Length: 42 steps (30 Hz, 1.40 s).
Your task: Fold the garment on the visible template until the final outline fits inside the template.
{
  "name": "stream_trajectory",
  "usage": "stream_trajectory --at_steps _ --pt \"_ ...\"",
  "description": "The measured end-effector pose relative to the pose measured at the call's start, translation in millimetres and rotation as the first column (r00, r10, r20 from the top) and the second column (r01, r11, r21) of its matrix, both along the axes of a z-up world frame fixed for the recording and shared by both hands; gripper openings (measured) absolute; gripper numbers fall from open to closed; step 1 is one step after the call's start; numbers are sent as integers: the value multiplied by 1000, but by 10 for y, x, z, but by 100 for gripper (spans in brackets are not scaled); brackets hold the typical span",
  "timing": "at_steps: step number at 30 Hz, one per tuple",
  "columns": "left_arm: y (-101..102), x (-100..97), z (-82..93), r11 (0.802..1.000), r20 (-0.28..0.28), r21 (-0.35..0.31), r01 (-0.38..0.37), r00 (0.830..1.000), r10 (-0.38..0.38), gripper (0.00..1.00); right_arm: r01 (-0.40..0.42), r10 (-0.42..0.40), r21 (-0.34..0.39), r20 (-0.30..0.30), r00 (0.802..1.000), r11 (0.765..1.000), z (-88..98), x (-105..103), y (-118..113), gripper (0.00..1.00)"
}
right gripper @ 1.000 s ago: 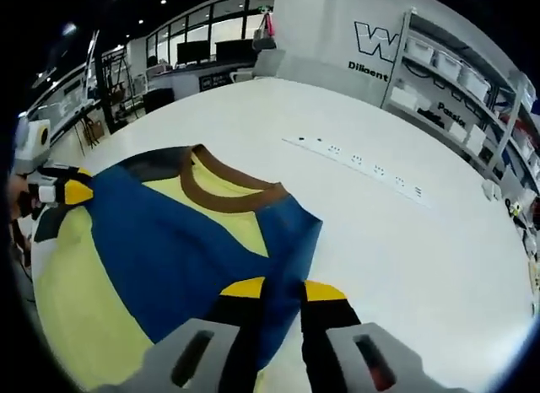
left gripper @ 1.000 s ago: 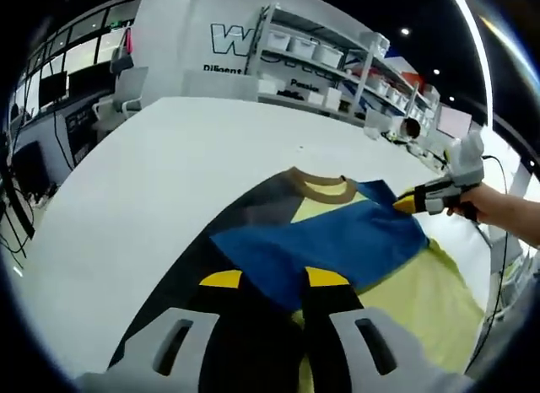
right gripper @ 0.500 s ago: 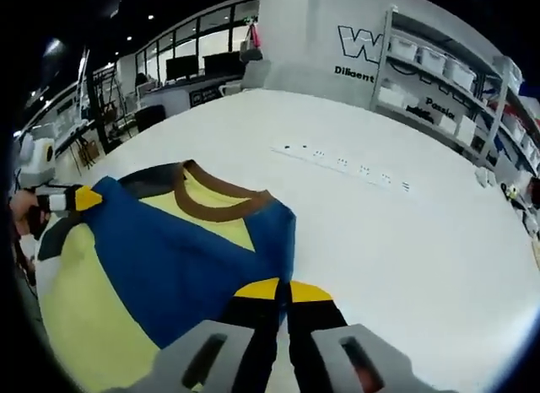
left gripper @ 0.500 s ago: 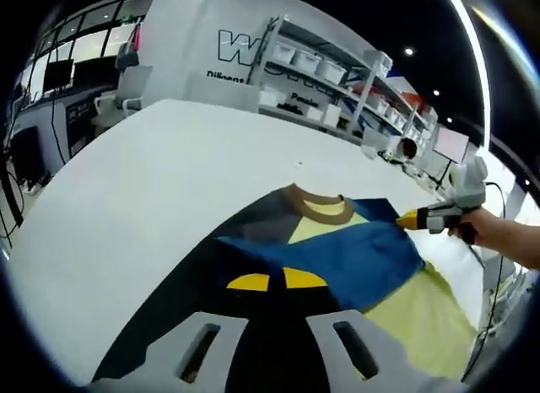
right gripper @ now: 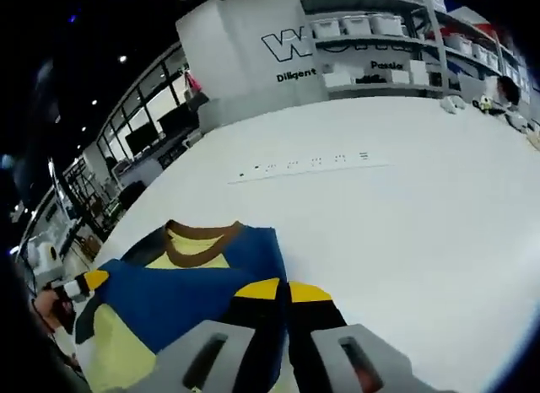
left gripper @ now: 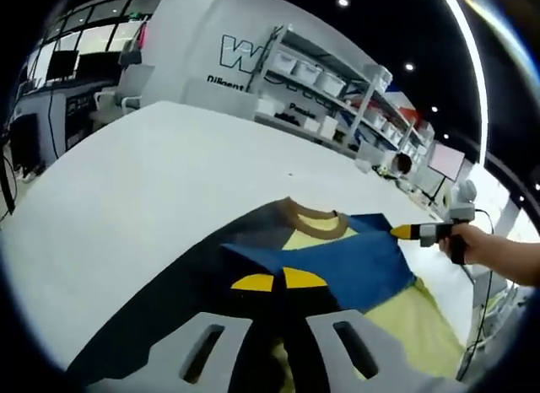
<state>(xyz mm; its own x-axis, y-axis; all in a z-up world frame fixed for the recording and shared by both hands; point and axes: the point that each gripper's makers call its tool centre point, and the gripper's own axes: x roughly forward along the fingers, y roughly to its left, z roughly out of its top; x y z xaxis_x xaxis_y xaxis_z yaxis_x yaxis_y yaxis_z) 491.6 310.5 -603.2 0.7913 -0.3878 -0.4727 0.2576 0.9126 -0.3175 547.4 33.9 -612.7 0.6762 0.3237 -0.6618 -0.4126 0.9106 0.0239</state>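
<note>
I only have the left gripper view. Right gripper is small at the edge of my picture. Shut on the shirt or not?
Observer: In the right gripper view, the right gripper has its yellow tips together on the blue edge of the shirt, so it looks shut on it.
Operator: Anything on the table past the shirt on that side?
Observer: Yes, a long white power strip lies on the white table, apart from the shirt.
Operator: And my left gripper, how does it look from there?
Observer: The left gripper sits at the shirt's far corner, yellow tip at the blue fabric, a hand behind it.
</note>
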Motion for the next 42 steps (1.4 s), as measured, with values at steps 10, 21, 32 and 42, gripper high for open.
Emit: stream_trajectory --at_steps 10,21,32,42 --pt "-200 8 61 997 4 -76 -10 1000 10 0 239 -228 263 -72 971 935 13 54 -340 0" --pt "-245 61 -145 1000 -34 -21 13 999 -13 0 353 -321 312 -150 935 882 -171 -30 -450 0" --pt "-216 25 -273 999 -75 -18 36 996 -37 0 153 -160 112 57 985 982 23 260 -445 1" --pt "-213 19 -286 999 -73 -5 47 996 -47 0 35 -35 -2 6 999 999 -235 256 -363 4"
